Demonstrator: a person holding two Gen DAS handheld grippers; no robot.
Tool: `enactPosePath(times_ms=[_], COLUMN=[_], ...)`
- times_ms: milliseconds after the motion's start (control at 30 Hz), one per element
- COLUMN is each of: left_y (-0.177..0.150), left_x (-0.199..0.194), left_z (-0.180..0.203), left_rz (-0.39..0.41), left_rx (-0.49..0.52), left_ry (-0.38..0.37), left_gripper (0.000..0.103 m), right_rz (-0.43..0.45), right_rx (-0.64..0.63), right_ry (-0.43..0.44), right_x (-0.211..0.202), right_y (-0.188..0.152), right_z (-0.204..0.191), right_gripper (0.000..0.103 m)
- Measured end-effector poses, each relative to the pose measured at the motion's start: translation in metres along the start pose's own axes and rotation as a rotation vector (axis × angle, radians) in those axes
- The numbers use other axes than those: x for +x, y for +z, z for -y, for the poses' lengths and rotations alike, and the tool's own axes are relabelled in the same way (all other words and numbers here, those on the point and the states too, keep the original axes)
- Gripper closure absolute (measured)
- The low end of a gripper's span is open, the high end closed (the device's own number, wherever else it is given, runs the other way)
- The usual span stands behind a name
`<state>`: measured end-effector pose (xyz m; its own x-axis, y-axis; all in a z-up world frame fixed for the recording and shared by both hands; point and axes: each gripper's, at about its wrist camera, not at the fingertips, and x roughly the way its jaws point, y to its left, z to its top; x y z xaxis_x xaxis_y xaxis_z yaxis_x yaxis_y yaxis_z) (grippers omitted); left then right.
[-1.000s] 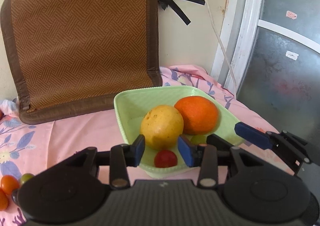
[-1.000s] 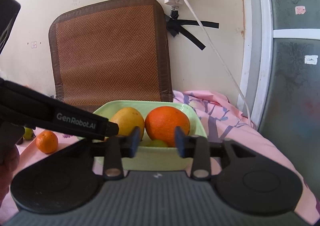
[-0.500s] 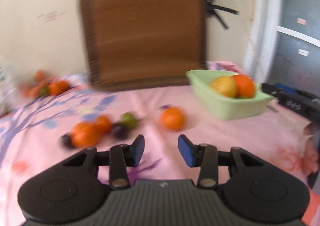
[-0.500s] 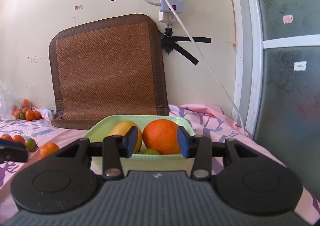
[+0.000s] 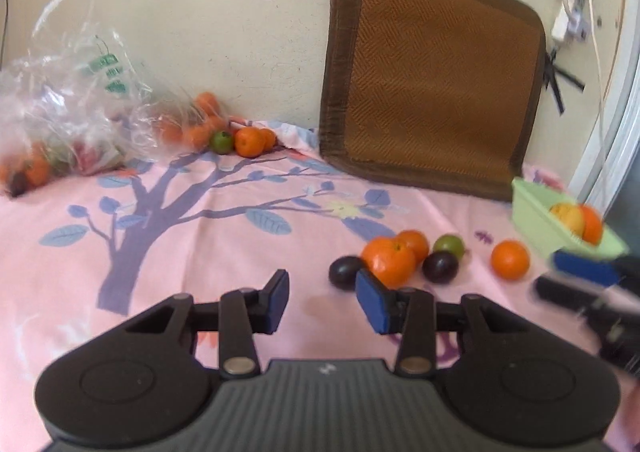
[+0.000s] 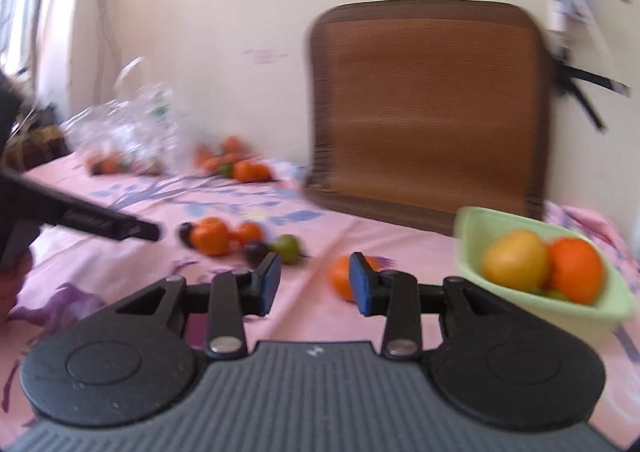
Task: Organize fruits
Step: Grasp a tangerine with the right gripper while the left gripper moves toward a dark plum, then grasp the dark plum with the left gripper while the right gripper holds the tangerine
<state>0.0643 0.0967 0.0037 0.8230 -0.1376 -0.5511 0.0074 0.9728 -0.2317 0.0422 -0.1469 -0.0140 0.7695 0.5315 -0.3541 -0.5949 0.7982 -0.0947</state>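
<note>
Apparently between picks, both the left gripper [image 5: 322,302] and right gripper [image 6: 314,284] gape empty, so next comes closing on the lone round orange [image 5: 510,259] lower right, beside the pale green plastic bowl [image 5: 532,208].

Left gripper [image 5: 322,301] level and low, blue-padded fingers [image 5: 371,305] spread apart, holding nothing, right gripper [image 6: 314,284] likewise parted and empty, angled slightly downward

You see: pink cloth [image 5: 208,276], purple tree print | pale green bowl [image 6: 576,308] | brown woven mat [image 5: 432,80] | orange tangerine [image 5: 510,259] | dark plum [image 5: 440,267]
</note>
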Motion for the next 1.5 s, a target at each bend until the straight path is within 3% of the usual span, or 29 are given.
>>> enactPosePath(times_ms=[300, 467, 633, 700, 767, 933, 1133, 1233, 1367, 1433, 1500], left_y=[-0.002, -0.002, -0.002, -0.002, -0.002, 0.001, 0.003, 0.005, 0.004, 0.005, 0.006], left_x=[0.002, -0.001, -0.002, 0.001, 0.004, 0.020, 0.035, 0.043, 0.038, 0.042, 0.044], left_z=[-0.038, -0.032, -0.012, -0.003, 0.007, 0.024, 0.037, 0.038, 0.031, 0.027, 0.025], left_rz=[0.034, 0.069, 0.077, 0.071, 0.071, 0.019, -0.023, -0.057, -0.027, -0.055, -0.060], left_rx=[-0.159, -0.117, -0.008, 0.037, 0.076, 0.145, 0.194, 0.178, 0.146, 0.121, 0.108], left_ry=[-0.035, -0.052, -0.055, -0.059, -0.059, -0.053, -0.026, 0.024, 0.049, 0.063, 0.075], left_gripper=[0.065, 0.065, 0.065, 0.054, 0.050, 0.050, 0.050, 0.050, 0.050, 0.053, 0.069], right_rz=[-0.080, -0.096, -0.048, -0.045, -0.058, -0.063, -0.046, -0.038, -0.094, -0.120, -0.146], right_rx=[-0.353, -0.438, -0.356, -0.303, -0.235, -0.109, -0.099, -0.087, -0.023, 0.006, 0.026], right_ry=[0.095, 0.086, 0.049, 0.031, 0.020, -0.003, -0.009, -0.008, 0.021, 0.041, 0.053], right_x=[0.080, 0.093, 0.057, 0.038, 0.020, -0.009, -0.005, -0.001, 0.009, 0.014, 0.018], right_y=[0.020, 0.011, 0.006, 0.003, -0.002, -0.017, -0.021, -0.021, -0.020, -0.020, -0.021], right_z=[-0.061, -0.068, -0.056, -0.048, -0.035, -0.018, -0.021, -0.018, -0.008, -0.004, -0.002], right_gripper=[0.062, 0.064, 0.065, 0.065, 0.067, 0.074, 0.072, 0.071, 0.057, 0.057, 0.058])
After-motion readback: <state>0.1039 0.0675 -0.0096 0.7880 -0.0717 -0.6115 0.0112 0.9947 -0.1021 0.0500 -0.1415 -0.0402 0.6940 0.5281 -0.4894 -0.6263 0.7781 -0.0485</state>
